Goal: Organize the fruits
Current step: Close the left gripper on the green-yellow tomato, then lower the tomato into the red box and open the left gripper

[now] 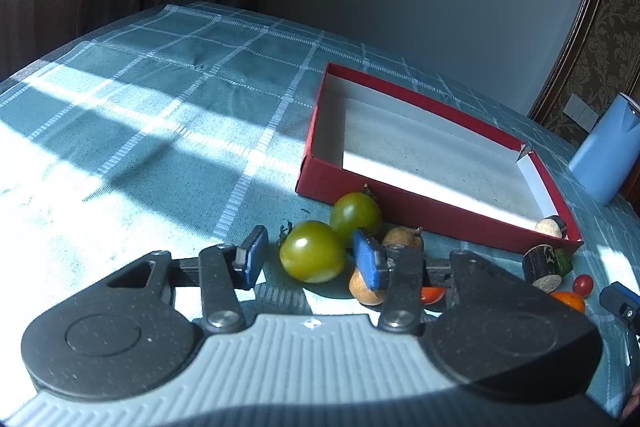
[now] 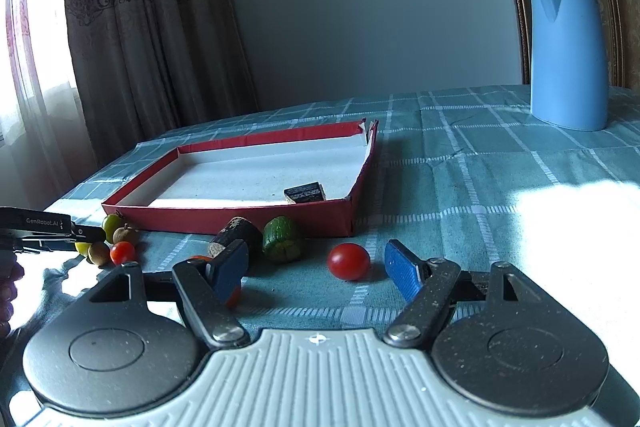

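In the left wrist view my left gripper (image 1: 312, 259) is open around a green tomato (image 1: 313, 251), pads apart from it. A second green tomato (image 1: 355, 214) and two tan longans (image 1: 402, 237) lie just beyond, by the red tray (image 1: 400, 205). A dark cut piece (image 1: 551, 227) lies in the tray's corner. In the right wrist view my right gripper (image 2: 316, 269) is open; a red cherry tomato (image 2: 348, 261) sits between its fingers. A green fruit (image 2: 282, 239) and a dark sugarcane piece (image 2: 236, 235) lie ahead, in front of the tray (image 2: 248, 217).
A blue kettle (image 2: 566, 55) stands at the back right of the table with a teal checked cloth (image 2: 480, 167). Small red and orange tomatoes (image 1: 576, 291) lie right of the left gripper. Curtains hang behind the table's left edge.
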A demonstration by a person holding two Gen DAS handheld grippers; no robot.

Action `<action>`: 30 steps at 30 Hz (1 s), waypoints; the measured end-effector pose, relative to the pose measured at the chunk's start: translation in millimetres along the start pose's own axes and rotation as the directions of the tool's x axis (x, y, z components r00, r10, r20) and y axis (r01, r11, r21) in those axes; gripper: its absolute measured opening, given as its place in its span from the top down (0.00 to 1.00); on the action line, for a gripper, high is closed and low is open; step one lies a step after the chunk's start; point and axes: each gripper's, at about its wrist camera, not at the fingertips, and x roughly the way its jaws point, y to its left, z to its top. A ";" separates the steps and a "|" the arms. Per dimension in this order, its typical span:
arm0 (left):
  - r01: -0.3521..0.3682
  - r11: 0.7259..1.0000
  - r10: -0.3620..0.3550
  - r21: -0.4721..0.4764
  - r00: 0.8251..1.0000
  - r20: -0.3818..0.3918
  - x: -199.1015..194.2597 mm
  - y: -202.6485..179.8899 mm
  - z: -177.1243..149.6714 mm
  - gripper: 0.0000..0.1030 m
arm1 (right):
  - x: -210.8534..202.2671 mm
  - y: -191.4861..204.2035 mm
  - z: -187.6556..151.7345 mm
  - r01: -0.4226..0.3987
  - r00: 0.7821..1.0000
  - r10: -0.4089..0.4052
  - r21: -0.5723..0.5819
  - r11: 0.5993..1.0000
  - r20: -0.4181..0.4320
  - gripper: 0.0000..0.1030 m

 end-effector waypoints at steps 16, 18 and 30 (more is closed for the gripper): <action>-0.039 0.989 0.022 0.142 0.992 0.124 -11.4 -60.4 46.6 0.70 | 2.9 -1.8 0.8 -0.009 1.000 0.009 0.007 1.000 -0.011 0.27; -0.047 0.985 0.030 0.164 0.994 0.102 6.8 -69.6 51.2 0.70 | 3.2 -3.7 0.9 -0.016 1.000 0.016 0.018 1.000 -0.014 0.27; -0.160 0.962 0.116 0.223 0.974 0.196 13.3 -81.2 29.2 0.13 | 4.4 -8.4 0.9 -0.035 0.999 0.036 0.047 0.998 -0.022 0.27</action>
